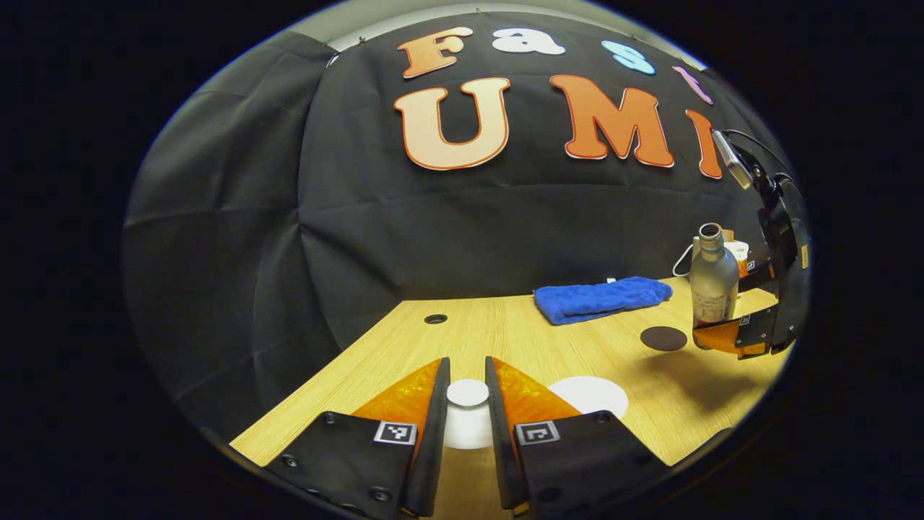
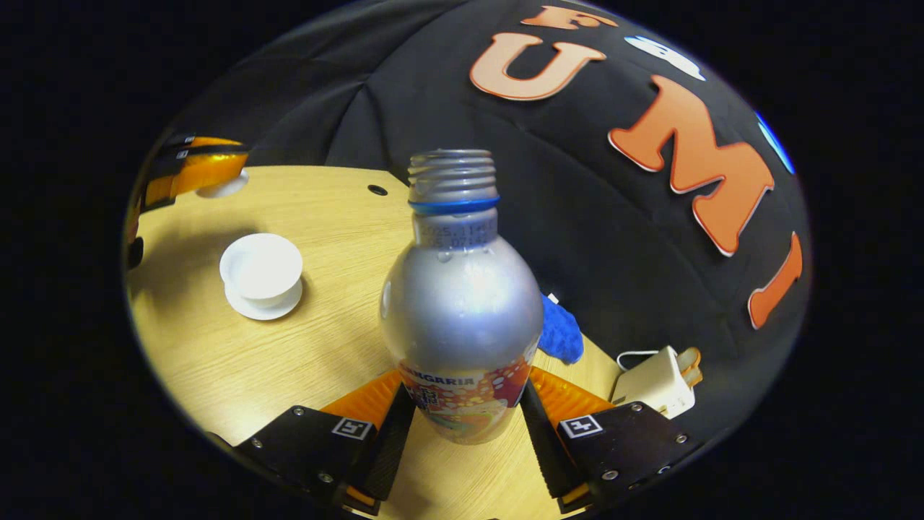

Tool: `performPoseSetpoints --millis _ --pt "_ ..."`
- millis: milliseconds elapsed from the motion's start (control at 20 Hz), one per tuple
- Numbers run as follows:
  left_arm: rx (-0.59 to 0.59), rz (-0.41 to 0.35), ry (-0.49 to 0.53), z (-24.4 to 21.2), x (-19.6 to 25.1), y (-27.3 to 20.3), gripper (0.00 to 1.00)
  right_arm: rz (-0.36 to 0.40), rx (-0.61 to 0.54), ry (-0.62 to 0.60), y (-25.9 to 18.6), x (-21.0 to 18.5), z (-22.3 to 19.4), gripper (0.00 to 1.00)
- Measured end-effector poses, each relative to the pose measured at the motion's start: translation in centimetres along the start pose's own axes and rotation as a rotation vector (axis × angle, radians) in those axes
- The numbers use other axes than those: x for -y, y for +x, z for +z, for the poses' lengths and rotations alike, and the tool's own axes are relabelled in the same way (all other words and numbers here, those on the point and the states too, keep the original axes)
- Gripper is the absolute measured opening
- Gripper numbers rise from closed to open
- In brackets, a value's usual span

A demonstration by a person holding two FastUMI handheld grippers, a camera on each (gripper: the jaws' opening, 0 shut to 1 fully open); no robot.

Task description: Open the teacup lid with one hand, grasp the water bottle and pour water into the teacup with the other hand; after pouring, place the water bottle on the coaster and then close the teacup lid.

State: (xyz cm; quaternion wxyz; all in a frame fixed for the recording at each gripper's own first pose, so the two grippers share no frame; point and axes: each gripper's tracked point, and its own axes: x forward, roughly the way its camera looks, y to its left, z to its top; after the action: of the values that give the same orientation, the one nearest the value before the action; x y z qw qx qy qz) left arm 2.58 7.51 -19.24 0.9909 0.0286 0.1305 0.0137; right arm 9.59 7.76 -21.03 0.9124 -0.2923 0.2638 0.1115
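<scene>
In the left gripper view, the left gripper is closed on the knob of the teacup lid, both fingers pressing its sides, the lid lifted off the table. The open teacup sits just beside it at 3 o'clock. The dark coaster lies near the bottle's base, a blue towel behind at 12 o'clock. In the right gripper view, the right gripper clamps the uncapped water bottle at its lower body, upright; the teacup stands at 9 o'clock, a white charger at 3 o'clock
</scene>
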Motion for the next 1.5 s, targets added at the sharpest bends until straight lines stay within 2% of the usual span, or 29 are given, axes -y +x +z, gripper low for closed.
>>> performPoseSetpoints --millis 250,350,450,600,650,700,950,1000,1050,1150,1200,1250,1300,1400,1500 --pt "-0.018 0.029 -0.011 -0.8 -1.6 -0.4 0.36 0.004 0.024 -0.170 1.6 -0.9 1.3 0.79" --pt "-0.018 0.040 -0.008 -0.8 -1.8 -0.4 0.32 0.002 0.018 -0.236 2.7 -1.5 1.4 0.78" --pt "-0.019 0.050 -0.008 -0.9 -2.3 -0.7 0.36 -0.024 0.011 -0.298 3.5 -1.6 1.5 0.78" --pt "-0.028 0.062 -0.013 -2.1 -4.1 -1.9 0.36 -0.048 0.014 -0.374 3.0 -1.6 1.9 0.78" --pt "-0.035 0.069 -0.017 -2.3 -4.2 -1.8 0.32 -0.056 0.015 -0.398 2.6 -1.8 2.1 0.78" --pt "-0.044 0.076 -0.015 -2.5 -4.4 -2.0 0.36 -0.066 0.021 -0.424 2.6 -1.9 2.3 0.78" --pt "-0.036 0.080 -0.033 -2.8 -5.1 -2.1 0.36 -0.115 0.040 -0.561 2.2 -2.1 3.0 0.78" --pt "-0.037 0.082 -0.037 -2.8 -5.3 -2.1 0.32 -0.123 0.041 -0.580 2.1 -2.1 3.0 0.78" --pt "-0.038 0.082 -0.039 -2.9 -5.3 -2.3 0.36 -0.131 0.042 -0.597 2.2 -2.0 2.9 0.78" --pt "-0.044 0.087 -0.044 -3.3 -5.7 -2.4 0.36 -0.150 0.045 -0.629 2.2 -2.0 2.9 0.78" --pt "-0.045 0.090 -0.046 -3.3 -5.9 -2.5 0.36 -0.164 0.046 -0.652 2.1 -1.9 2.9 0.74" --pt "-0.046 0.091 -0.047 -3.4 -6.0 -2.6 0.32 -0.181 0.048 -0.676 2.1 -2.1 3.0 0.78" --pt "-0.046 0.094 -0.048 -3.4 -6.1 -2.6 0.36 -0.191 0.052 -0.705 2.1 -2.2 2.9 0.78" --pt "-0.045 0.096 -0.047 -3.5 -6.4 -2.7 0.32 -0.206 0.053 -0.755 2.0 -1.9 3.0 0.78" --pt "-0.046 0.096 -0.050 -3.7 -6.5 -2.8 0.36 -0.220 0.055 -0.793 2.0 -1.9 3.1 0.78"
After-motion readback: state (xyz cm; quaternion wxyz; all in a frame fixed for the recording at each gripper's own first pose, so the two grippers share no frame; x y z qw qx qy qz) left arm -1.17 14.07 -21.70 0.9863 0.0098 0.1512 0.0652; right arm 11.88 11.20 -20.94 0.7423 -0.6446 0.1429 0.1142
